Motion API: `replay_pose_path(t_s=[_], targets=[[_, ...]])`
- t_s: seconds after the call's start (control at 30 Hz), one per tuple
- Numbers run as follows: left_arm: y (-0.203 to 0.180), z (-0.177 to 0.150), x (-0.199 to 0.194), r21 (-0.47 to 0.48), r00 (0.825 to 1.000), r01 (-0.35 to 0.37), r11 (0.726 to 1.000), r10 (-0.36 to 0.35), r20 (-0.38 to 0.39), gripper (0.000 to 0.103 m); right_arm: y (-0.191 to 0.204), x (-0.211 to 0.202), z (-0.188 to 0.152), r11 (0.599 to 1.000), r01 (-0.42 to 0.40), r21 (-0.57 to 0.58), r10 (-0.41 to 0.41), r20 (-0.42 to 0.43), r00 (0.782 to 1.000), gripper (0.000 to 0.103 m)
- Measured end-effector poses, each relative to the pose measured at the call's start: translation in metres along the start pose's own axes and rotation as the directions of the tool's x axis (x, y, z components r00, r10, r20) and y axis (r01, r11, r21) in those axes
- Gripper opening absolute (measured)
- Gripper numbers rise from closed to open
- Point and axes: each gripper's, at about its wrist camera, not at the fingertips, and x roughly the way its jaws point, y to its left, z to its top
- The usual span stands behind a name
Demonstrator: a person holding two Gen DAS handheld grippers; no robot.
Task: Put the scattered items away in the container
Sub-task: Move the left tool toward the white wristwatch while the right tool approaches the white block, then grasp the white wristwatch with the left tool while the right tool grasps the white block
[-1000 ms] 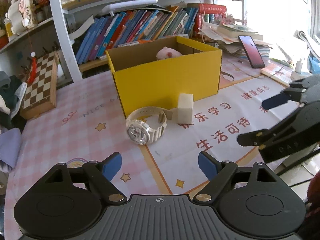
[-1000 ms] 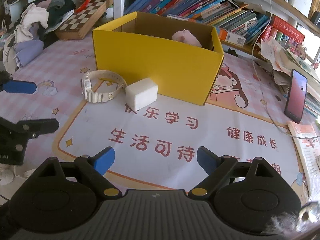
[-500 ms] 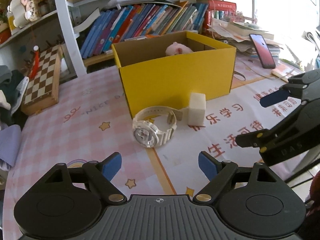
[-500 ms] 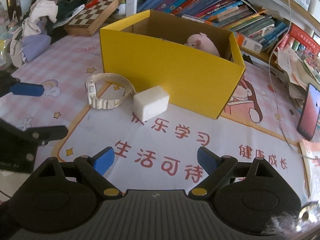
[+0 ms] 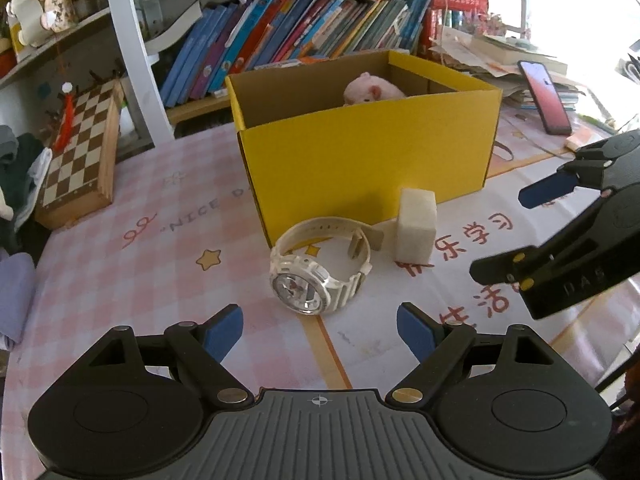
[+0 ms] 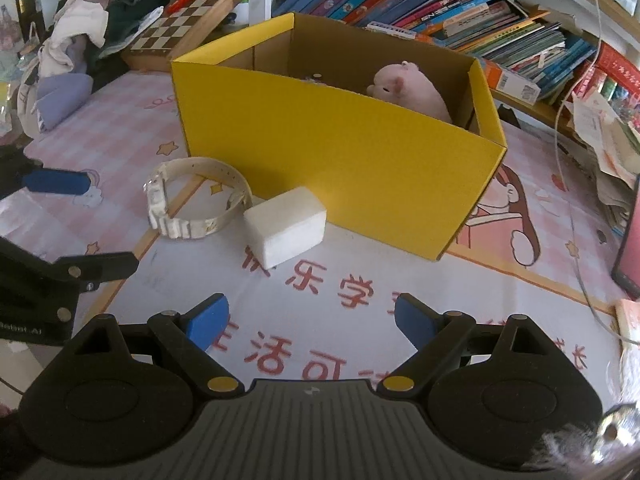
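1. A table covered by a pink checked cloth [image 5: 120, 216] with a white printed panel of red characters is seen in both views.
2. A yellow cardboard box [image 5: 368, 152] is set upright on the cloth, open at the top; 1 pink plush toy [image 5: 370, 90] is seen inside it, toward its far right corner.
3. The left gripper [image 5: 320, 330] is held wide open above the cloth, nothing between its 2 blue pads, with the watch just beyond them.
4. The right gripper [image 6: 310, 318] is likewise spread open and empty, near the white block but not touching it.
5. A white wristwatch [image 5: 320, 266] is laid on its side just in front of the box's near left corner, strap looped.
6. A white rectangular block [image 6: 286, 224] is placed right of the watch, just beside its strap and close to the box's front wall.
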Motion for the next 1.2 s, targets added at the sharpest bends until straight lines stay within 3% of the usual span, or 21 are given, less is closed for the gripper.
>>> replay_pose_path(t_s=[0.6,1.03,1.2], targets=[[-0.004,0.016,0.043,0.063,0.998,-0.048,0.997,0.05,-0.037,0.086,-0.017,0.043,0.023,0.992,-0.123,-0.03,0.122,-0.029,0.992,0.09],[0.007,0.022,0.066,0.025,0.997,-0.017,1.0,0.019,-0.072,0.086,-0.026,0.06,0.034,0.98,-0.196,-0.029,0.195,-0.032,0.98,0.088],[0.008,0.023,0.069,-0.002,0.996,-0.016,1.0,0.016,-0.084,0.085,-0.027,0.064,0.037,0.973,-0.228,-0.033,0.227,-0.023,0.974,0.081]])
